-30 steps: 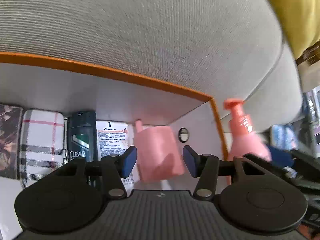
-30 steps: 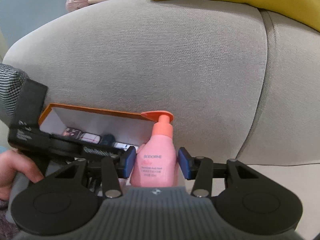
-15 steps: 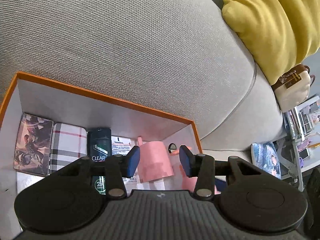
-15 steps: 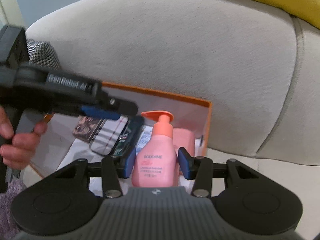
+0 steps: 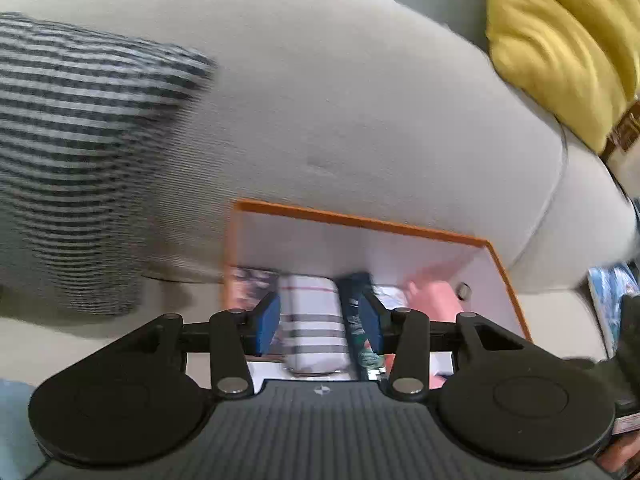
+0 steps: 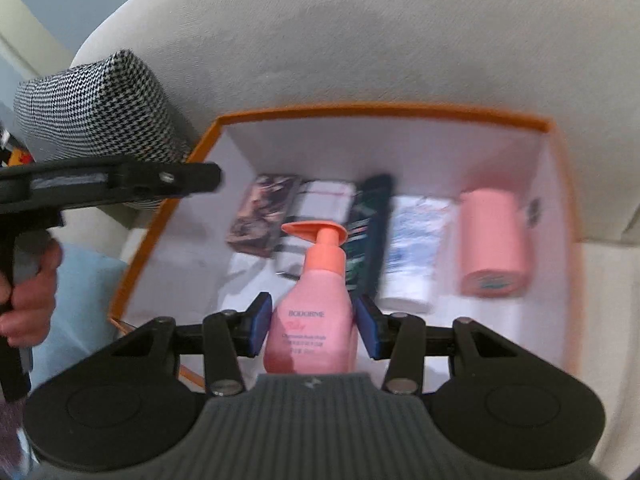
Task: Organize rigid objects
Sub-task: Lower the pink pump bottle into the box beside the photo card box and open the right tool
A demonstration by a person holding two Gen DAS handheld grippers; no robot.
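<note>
I am holding the pink pump bottle [image 6: 316, 304] clamped in my right gripper [image 6: 314, 330] above the orange box [image 6: 384, 114]; five items lie ahead inside, and placing the bottle remains. My left gripper [image 5: 319, 322], jaws apart, is holding nothing.

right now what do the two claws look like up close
Both are alike: the left claw and right claw each have black linkage arms with silver pivot pins, blue pads on the fingertips, two round black discs, and a ribbed grey body bearing a small round emblem. Seen from the right wrist, the left one's black side carries a grey strip, too blurred to read.
</note>
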